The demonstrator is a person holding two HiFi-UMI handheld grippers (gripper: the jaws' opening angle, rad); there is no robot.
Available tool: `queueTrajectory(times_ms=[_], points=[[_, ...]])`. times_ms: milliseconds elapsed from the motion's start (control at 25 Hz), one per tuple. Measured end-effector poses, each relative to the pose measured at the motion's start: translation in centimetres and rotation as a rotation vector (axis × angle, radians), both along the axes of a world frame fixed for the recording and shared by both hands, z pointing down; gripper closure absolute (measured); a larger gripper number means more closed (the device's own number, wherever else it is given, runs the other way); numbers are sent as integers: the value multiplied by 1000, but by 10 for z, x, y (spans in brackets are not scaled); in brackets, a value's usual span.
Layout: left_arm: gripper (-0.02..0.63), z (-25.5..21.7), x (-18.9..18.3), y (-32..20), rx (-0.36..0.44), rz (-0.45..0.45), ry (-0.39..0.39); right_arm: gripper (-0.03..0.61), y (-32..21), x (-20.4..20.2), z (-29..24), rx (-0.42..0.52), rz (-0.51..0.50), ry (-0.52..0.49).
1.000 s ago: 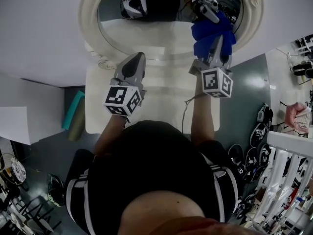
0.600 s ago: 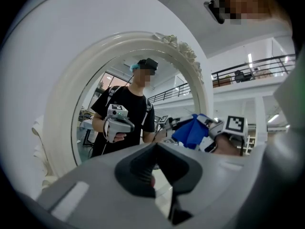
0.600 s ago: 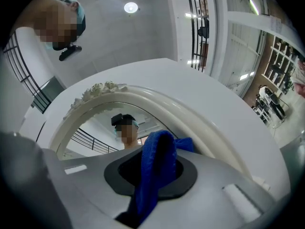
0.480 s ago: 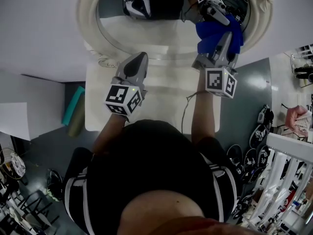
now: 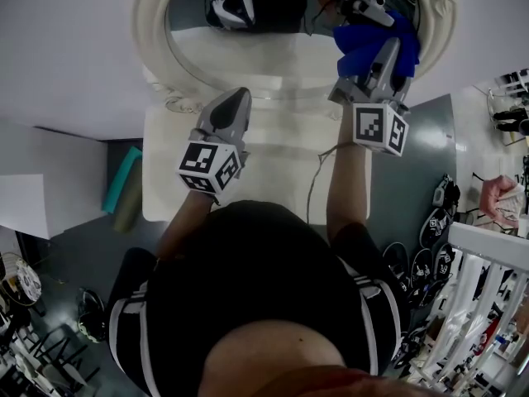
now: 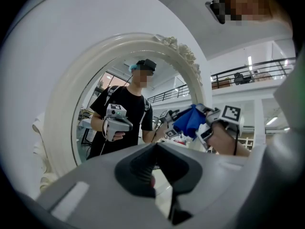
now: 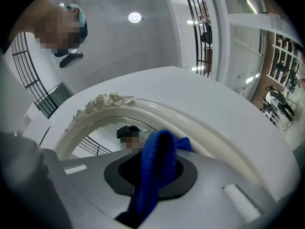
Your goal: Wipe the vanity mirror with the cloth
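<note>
Left gripper [image 5: 230,110]: jaws together, nothing btw them, held low over the white tabletop [image 5: 273,172] in front of the mirror's lower-left rim. It isn't touching the glass, i.e. idle for now.

Centre: oval vanity mirror with white ornate carved frame [image 5: 248,60] stands upright at the table's back edge. The glass shows the person's reflection & both tools. No streaks or smears can be made out, so which parts are already clean can't be told.

Right gripper [image 5: 385,60]: jaws clamped on a folded bright-blue microfibre cloth [image 5: 364,44]. The cloth bulges out past the tips & is pressed on the glass at its right side, just inside the frame. Its reflection meets it there, so contact looks real.

Progress, as a judgement: wiping is under way, w/ the cloth working the right edge. The centre & left of the glass probably need passes yet, then the cloth comes off. Not finished.
</note>
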State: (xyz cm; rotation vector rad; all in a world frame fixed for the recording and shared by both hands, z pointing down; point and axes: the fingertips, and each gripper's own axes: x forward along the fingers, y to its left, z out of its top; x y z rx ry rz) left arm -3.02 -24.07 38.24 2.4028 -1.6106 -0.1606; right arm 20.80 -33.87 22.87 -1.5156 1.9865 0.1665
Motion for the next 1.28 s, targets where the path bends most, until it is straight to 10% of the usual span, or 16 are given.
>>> queueTrajectory(times_ms=[1280], points=[[604, -16, -56, 33, 25, -61, 34, 537, 21, -102, -102, 103, -23, 196]])
